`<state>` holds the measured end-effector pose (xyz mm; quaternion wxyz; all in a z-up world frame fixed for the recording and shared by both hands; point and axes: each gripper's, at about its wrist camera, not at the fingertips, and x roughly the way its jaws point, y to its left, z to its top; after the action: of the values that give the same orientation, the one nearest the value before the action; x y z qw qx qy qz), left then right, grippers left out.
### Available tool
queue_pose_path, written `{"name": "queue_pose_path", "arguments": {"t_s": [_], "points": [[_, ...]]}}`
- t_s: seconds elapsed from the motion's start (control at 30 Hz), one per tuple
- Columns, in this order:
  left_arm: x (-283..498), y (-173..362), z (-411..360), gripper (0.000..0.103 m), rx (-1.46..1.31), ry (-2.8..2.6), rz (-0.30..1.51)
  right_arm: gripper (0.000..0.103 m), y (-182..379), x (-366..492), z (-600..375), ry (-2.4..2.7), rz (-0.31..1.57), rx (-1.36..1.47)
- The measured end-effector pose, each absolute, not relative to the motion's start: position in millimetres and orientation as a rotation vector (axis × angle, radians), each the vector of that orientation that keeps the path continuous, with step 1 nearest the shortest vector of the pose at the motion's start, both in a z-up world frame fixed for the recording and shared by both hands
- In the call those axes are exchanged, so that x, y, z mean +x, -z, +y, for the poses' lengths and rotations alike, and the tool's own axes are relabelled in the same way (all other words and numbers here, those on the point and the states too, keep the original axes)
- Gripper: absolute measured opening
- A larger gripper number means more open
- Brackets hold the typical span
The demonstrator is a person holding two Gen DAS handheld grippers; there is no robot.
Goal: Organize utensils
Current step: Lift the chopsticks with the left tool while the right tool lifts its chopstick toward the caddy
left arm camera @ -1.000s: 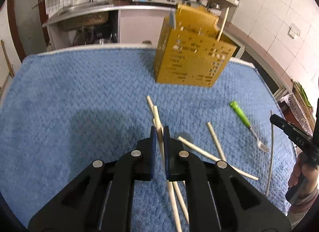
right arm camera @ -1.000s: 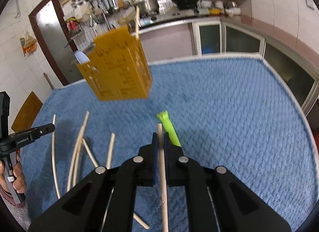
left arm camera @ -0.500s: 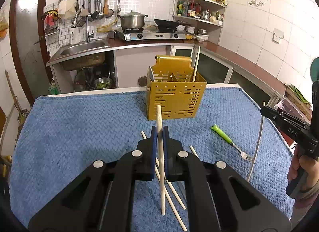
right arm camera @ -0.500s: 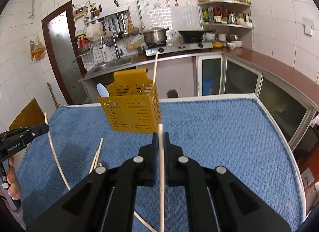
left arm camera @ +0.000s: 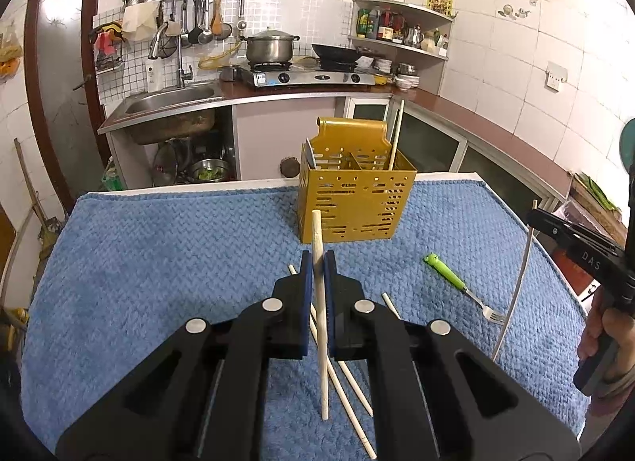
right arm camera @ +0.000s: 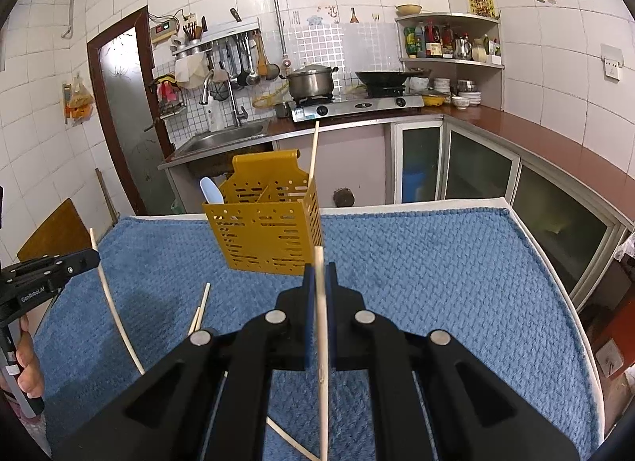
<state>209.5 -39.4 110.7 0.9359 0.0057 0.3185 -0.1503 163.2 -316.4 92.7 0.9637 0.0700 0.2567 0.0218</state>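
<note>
Left gripper (left arm camera: 317, 262): it is held above the blue towel (left arm camera: 158, 262) and pitched downward and forward toward the yellow caddy (left arm camera: 353, 207). The jaws are clamped together on a chopstick.
Left chopstick (left arm camera: 322, 322): it is gripped near its upper part and stands almost upright between the pads. Its top end is seen in front of the caddy wall; its lower end hangs free above the towel.
Right gripper (right arm camera: 320, 274): it is likewise held clear of the towel, tilted down toward the caddy. The jaws are closed on a second chopstick.
Right chopstick (right arm camera: 322, 342): it is held near-vertical, with its tip projecting just past the fingertips.
Right hand (left arm camera: 599, 342): it is seen at the right edge of the left wrist view, wrapped round the gripper handle.
Left hand (right arm camera: 27, 365): fingers are seen at the left edge of the right wrist view, on the handle.
Yellow caddy: it stands upright near the far edge of the towel. One chopstick (left arm camera: 396, 135) stands in its right compartment and a white spoon (right arm camera: 212, 191) in its left.
Loose chopsticks (left arm camera: 349, 381): they lie on the towel below the left gripper.
Green-handled fork (left arm camera: 456, 282): it lies flat on the towel, right of the caddy and apart from it.
</note>
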Motion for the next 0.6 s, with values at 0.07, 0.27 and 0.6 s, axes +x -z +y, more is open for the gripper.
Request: {"name": "queue_pose_path", "arguments": {"t_s": [0.07,0.27,0.6], "points": [[209,-113,-39,0.004,0.011,0.308,0.644,0.006,-95,164,-318,-0.042,0.511,0.140],[210,-123,-38,0.004,-0.004,0.311,0.617,0.006,-107,161,-315,-0.033,0.474,0.126],[223,-142,-41,0.004,-0.018,0.318,0.576,0.005,-133,169,-306,-0.028,0.425,0.092]]}}
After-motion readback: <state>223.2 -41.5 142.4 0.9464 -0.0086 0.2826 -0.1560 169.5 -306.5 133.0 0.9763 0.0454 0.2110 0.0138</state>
